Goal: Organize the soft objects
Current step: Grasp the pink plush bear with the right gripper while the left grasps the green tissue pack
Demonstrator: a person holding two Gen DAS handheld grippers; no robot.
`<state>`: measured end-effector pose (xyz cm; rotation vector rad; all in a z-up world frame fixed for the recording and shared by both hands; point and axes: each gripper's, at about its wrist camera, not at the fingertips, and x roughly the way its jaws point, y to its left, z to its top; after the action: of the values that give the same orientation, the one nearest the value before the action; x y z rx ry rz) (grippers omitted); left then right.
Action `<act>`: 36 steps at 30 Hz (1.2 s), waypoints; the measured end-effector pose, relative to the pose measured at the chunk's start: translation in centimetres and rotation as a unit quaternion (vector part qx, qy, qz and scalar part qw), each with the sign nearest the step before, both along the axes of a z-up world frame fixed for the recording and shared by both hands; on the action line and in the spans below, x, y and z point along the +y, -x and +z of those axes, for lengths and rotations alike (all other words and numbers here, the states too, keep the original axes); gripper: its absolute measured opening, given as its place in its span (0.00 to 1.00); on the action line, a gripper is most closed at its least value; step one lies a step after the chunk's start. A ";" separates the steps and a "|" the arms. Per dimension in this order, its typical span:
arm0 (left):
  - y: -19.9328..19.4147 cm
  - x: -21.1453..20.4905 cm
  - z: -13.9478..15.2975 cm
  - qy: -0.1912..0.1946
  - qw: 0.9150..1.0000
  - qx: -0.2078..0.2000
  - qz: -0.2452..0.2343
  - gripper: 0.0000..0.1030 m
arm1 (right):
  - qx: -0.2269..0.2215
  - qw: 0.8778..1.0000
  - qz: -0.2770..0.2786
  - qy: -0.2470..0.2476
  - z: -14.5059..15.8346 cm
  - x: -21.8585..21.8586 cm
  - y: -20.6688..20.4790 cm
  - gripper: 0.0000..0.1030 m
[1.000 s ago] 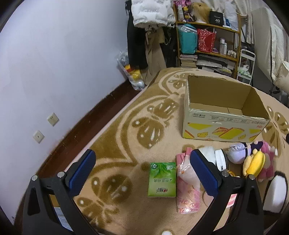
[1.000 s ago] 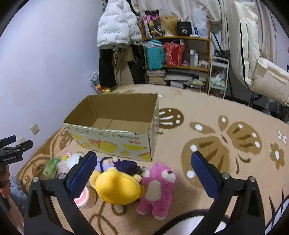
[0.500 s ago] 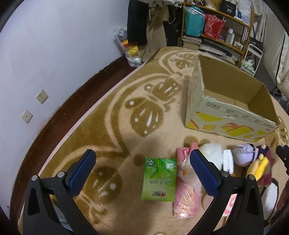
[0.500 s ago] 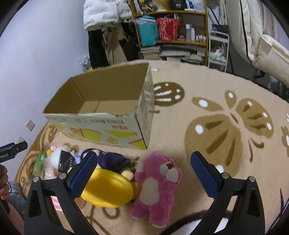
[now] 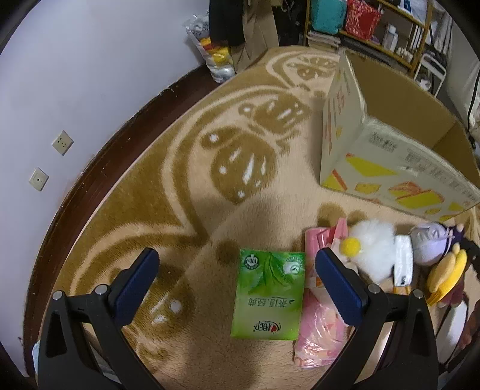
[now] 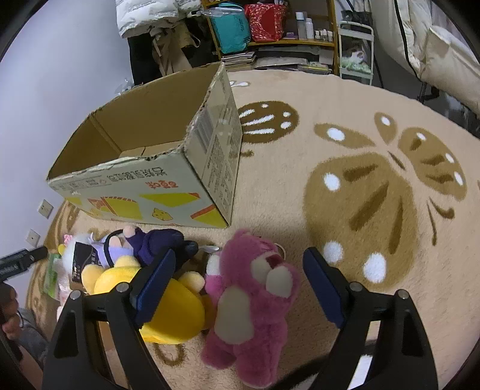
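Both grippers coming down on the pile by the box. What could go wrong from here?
1. The right gripper, its jaws just closing, straddles the pink bear, but the yellow plush presses against its left finger; it may snag both.
2. The left gripper, open, frames the green tissue pack, which lies flat on the rug: the fingers may dig into pile and slide off.
3. The pink bag touches that pack and may drag along.

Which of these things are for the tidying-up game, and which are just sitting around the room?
For the job:
pink teddy
yellow plush toy
white fluffy toy
purple doll
green tissue pack
pink bag
cardboard box

Just lying about:
shelf
white jacket
carpet
wall sockets
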<state>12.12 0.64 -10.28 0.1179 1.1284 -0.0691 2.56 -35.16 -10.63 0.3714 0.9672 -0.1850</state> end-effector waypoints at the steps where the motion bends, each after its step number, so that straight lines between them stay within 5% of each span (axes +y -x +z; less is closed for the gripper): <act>1: 0.0 -0.1 -0.3 -0.003 1.000 0.004 -0.002 1.00 | -0.002 1.000 -0.002 -0.002 0.0 -0.1 0.0 0.88; 6: -0.1 -0.5 -1.1 -0.013 1.000 0.017 -0.009 1.00 | -0.007 1.000 -0.009 -0.014 0.1 -0.5 0.0 0.88; 10: 0.0 -0.7 -1.5 -0.015 0.999 0.025 -0.013 1.00 | 0.018 1.000 -0.007 -0.012 -1.0 -0.5 -0.2 0.74; 17: -0.1 -1.0 -1.9 -0.016 0.999 0.030 -0.021 1.00 | 0.060 0.998 -0.008 -0.026 -2.9 -0.6 -0.4 0.74; 24: 0.0 -1.4 -3.0 -0.029 0.998 0.050 -0.027 1.00 | 0.059 0.997 0.006 -0.046 -3.1 -0.4 -0.5 0.57; 32: 0.0 -0.6 -3.0 -0.002 0.998 0.063 -0.009 0.80 | 0.055 0.997 0.008 -0.045 -2.7 -0.3 -0.5 0.56; 36: 0.0 -0.6 -3.1 0.014 0.997 0.070 -0.008 0.60 | 0.050 0.998 0.013 -0.039 -2.3 -0.1 -0.3 0.55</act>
<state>12.10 0.02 -13.33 0.0980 1.2667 -0.1084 2.87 -35.21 -12.92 0.4242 1.0790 -0.1439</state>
